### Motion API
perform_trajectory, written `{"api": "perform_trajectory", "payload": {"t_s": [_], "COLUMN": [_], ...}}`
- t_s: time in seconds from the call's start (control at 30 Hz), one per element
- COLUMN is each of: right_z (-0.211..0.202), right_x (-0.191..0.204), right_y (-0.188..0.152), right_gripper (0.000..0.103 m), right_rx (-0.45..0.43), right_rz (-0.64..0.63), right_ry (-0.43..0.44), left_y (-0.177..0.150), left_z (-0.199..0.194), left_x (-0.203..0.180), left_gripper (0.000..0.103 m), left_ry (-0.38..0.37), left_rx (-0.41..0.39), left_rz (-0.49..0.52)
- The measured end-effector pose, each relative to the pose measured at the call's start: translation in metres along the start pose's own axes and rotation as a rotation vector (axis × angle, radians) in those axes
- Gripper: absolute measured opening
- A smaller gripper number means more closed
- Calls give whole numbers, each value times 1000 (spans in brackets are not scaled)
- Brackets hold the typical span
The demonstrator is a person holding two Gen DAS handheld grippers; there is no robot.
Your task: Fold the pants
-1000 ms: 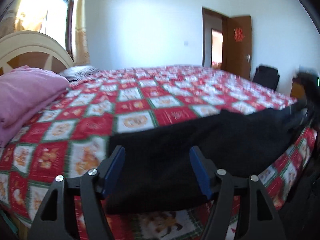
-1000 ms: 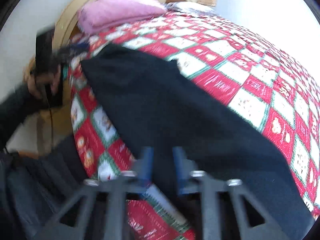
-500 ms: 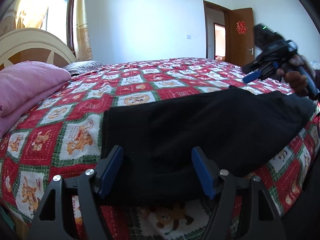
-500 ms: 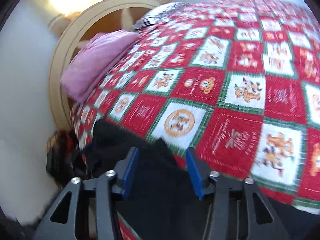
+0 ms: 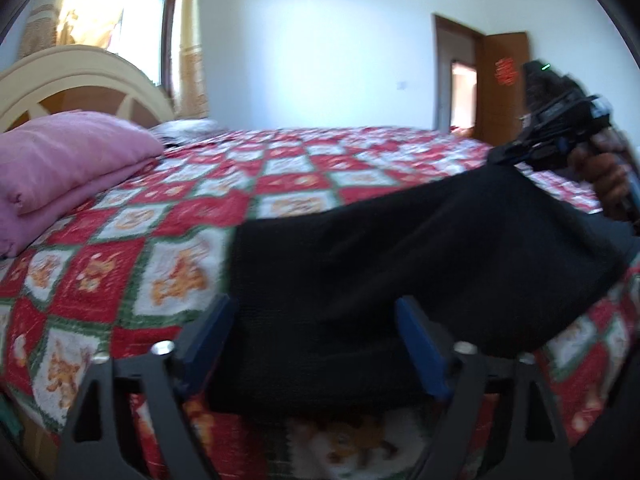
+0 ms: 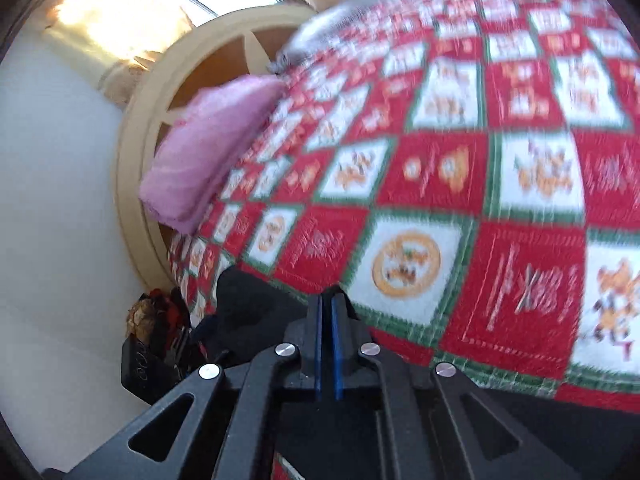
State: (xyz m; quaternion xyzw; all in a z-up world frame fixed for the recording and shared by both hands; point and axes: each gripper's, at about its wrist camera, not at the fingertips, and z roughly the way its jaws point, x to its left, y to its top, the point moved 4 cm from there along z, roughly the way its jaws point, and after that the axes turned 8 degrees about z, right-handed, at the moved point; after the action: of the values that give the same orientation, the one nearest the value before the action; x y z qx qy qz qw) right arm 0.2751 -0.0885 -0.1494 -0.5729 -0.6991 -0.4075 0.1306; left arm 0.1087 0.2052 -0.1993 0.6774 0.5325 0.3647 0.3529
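Note:
Black pants (image 5: 400,248) lie along the near edge of the bed, stretched from left to right. My left gripper (image 5: 316,320) is open, its blue fingers on either side of the pants' near left end. In the left wrist view my right gripper (image 5: 500,156) is at the far right end of the pants, tips on the raised cloth. In the right wrist view my right gripper (image 6: 328,300) is shut on the black pants (image 6: 248,304), with cloth spreading below and beside the jaws.
The bed has a red, white and green checked quilt (image 5: 280,184) (image 6: 480,160). A pink folded blanket (image 5: 60,160) (image 6: 208,144) lies by the cream headboard (image 5: 80,76). A brown door (image 5: 500,84) stands open at the far wall.
My right gripper has closed from open onto the far end of the pants and lifts it slightly. My left gripper has stayed open over the near end.

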Motion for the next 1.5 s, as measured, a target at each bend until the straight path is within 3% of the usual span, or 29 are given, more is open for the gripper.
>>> {"api": "perform_trajectory", "payload": {"t_s": [0.1,0.17,0.23,0.27,0.3,0.33,0.37,0.53,0.63,0.83,0.93,1.0,1.13,1.2,1.27,1.5], "right_z": [21,34,29,23,17,4,-7,-97,-165,-352,-418,-439,-454,-458,-456,-454], "right_x": [-20,-26,-30,-32,-34,-37,-41,-79,-115,-215,-251,-267,-282,-287,-291,-297], "right_y": [3,-6,-10,-11,-13,-15,-17,-35,-47,-103,-145,-167,-196,-205,-205,-209], "right_gripper": [3,4,8,19,43,52,55,55,55,55,55,55,50,46,43,43], "right_rx": [36,88,65,56,47,28,15,-86,-157,-396,-467,-471,-490,-505,-520,-539], "right_rz": [19,-10,-13,-8,-7,-10,-16,-38,7,283,411,474,524,529,543,552], "right_ry": [-85,-110,-114,-119,-124,-124,-121,-197,-260,-463,-555,-581,-548,-537,-538,-505], "left_y": [-10,-8,-4,-2,0,3,5,31,49,76,89,97,112,116,117,105], "left_z": [8,5,-1,-4,-9,-14,-18,-34,-31,-15,-8,-6,-7,-8,-7,-7], "left_x": [18,18,16,17,20,22,24,13,-16,-87,-124,-151,-210,-240,-266,-349], "left_gripper": [102,102,102,101,101,101,101,101,101,101,101,101,100,95,83,81], "left_ry": [-43,-21,6,20,28,36,43,44,-22,-179,-256,-315,-441,-499,-567,-663], "left_rx": [10,18,14,7,-5,-18,-27,-79,-82,-72,-69,-71,-61,-48,-19,44], "left_rz": [-128,-126,-91,-81,-82,-89,-95,-72,-24,83,137,170,233,281,321,524]}}
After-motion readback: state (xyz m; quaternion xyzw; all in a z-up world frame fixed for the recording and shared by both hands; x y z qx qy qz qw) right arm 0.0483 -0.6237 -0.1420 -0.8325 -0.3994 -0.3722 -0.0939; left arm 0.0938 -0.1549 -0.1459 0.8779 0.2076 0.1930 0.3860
